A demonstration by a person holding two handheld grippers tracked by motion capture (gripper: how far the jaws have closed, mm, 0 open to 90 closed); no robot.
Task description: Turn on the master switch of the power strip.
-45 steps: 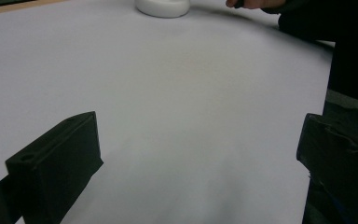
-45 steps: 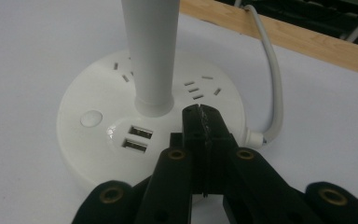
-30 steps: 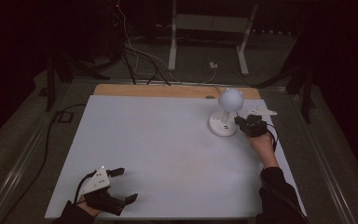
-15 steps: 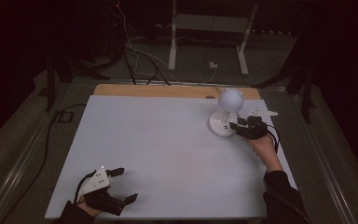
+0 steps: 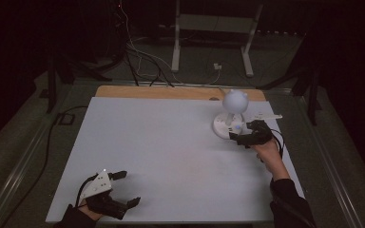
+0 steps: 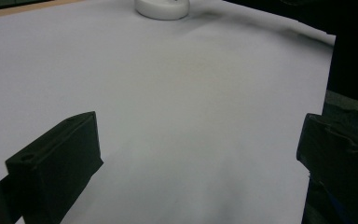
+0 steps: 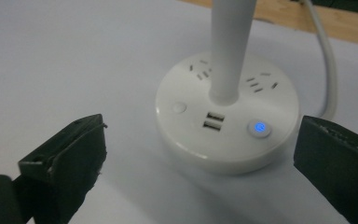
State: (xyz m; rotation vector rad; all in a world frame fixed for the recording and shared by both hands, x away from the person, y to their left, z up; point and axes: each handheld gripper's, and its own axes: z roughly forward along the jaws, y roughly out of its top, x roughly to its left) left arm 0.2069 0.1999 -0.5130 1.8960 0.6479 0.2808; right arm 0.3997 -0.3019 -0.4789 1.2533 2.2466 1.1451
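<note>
Right gripper view looks down on a round, smooth white plastic base (image 7: 227,122) of a small desk lamp, a flat puck with rounded edges. Its top carries socket slots at the back, two stacked USB ports at the middle front, a plain white round button (image 7: 179,108) to one side and a round button lit blue (image 7: 259,128) to the other. A slim white stem (image 7: 230,46) rises from the centre, and a white cord (image 7: 324,56) trails off behind the base. The right gripper (image 7: 200,168) has its matte black, blocky jaws spread wide, one to each side of the base's front, holding nothing; whether either jaw touches the base cannot be told.

From the high view, the lamp (image 5: 231,114) stands on the far right part of a smooth white sheet (image 5: 171,156) over a wooden table (image 5: 161,92), its stem topped by a white globe head (image 5: 235,100). The right gripper (image 5: 247,138) sits just beside the base, on the near side, held by the person's right hand (image 5: 267,151).

The left gripper (image 5: 123,190), with a grey plate on top, is at the near left corner of the sheet, well apart from the lamp, jaws wide apart and empty.
</note>
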